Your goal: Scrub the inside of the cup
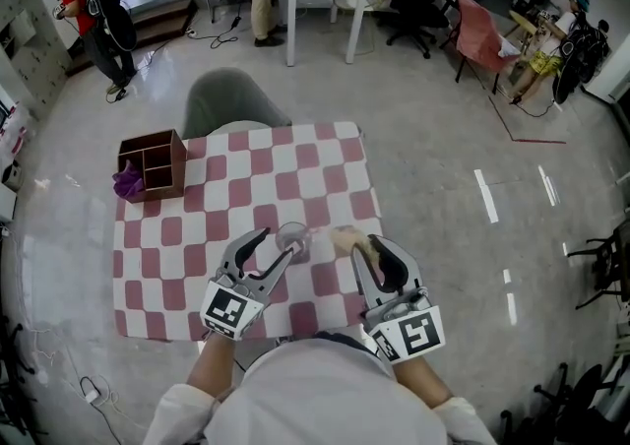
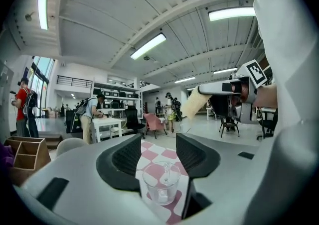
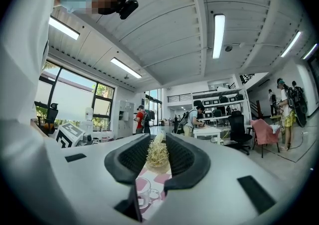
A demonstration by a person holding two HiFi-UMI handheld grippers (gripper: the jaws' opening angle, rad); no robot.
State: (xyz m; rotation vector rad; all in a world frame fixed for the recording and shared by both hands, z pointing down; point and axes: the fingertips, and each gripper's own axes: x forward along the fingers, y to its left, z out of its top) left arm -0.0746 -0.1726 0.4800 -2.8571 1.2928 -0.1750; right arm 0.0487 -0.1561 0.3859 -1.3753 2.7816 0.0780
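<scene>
- A brown wooden box (image 1: 153, 162) is set well left of the clear glass cup (image 2: 160, 186).
- The cup is stood on the pink-checked bench (image 1: 295, 177), between the left claw's (image 2: 158, 152) parted jaws.
- A pale fibrous scrubber (image 3: 157, 154) is clamped by the right claw (image 1: 368, 246).

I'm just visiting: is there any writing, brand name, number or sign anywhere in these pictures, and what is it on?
No text can be read anywhere.
Left cube on the left gripper: a black-and-white square pattern, no letters.
Right cube on the right gripper: the same.
Cup: clear, no print shows.
Shelves at the back: too small to read.
</scene>
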